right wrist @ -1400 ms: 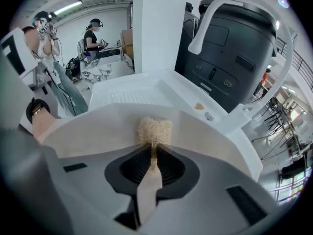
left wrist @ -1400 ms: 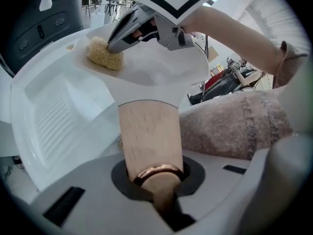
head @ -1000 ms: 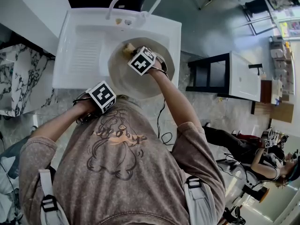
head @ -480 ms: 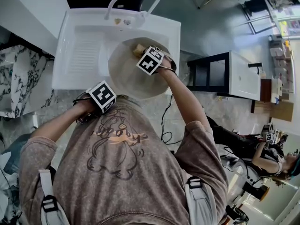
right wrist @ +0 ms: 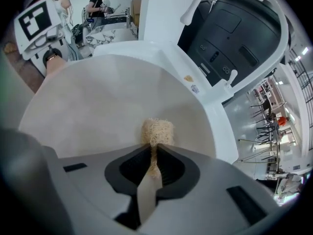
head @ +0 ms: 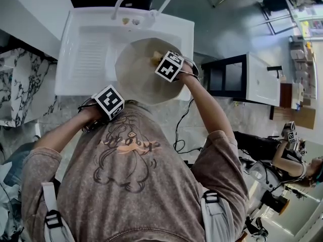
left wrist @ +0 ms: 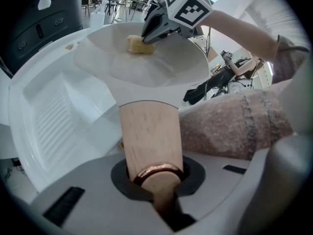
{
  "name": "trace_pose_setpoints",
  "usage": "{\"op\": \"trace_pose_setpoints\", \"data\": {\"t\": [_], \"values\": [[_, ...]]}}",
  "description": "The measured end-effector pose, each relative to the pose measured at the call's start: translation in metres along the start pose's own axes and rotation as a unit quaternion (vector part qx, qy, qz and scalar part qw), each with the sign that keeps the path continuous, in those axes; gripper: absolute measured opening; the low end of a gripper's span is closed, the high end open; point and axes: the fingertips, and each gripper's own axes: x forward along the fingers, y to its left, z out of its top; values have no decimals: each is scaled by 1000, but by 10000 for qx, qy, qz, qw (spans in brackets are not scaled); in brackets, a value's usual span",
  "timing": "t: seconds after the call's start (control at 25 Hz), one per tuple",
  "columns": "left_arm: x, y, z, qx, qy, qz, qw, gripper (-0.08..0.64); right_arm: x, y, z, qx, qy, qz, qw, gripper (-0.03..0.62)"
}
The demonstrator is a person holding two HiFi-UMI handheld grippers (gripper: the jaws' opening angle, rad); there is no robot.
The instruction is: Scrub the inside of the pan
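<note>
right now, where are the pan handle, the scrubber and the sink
pan handle [left wrist: 149, 141], left gripper view, middle of the wooden shaft
scrubber [right wrist: 157, 130], right gripper view, its fibrous tip
sink [head: 91, 59], head view, ribbed draining board

Faded brown T-shirt [head: 131, 175], dark line-drawn print, grey buckled straps [head: 49, 198]. Left hand-held gripper [left wrist: 156, 177] and right hand-held gripper [right wrist: 152, 163] each carry a black-and-white marker cube [head: 110, 103].

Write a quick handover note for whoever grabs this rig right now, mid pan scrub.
Left tool: shut on the pan's wooden handle, holding the pan over the white sink.
Right tool: shut on the scrub pad, pad against the pan's inner surface, on the side away from the handle.
Done: both grips set, pad in contact.
Left: how much is scrubbed can't be told; work the pad round the whole inside.
</note>
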Motion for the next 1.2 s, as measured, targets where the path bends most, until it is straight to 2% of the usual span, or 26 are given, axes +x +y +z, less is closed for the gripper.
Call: {"op": "trace_pose_setpoints", "data": {"t": [0.56, 0.88, 1.2], "values": [[2, -1, -1, 23, 106, -86, 9999, 43, -18, 56, -34, -423, 494, 887, 9939, 51], [2, 0, 1, 47, 134, -112, 9998, 43, -32, 102, -32, -431, 413, 1587, 9855, 51], [1, -4, 1, 71, 162, -117, 9998, 43, -40, 136, -5, -455, -53, 2018, 9784, 51]]}}
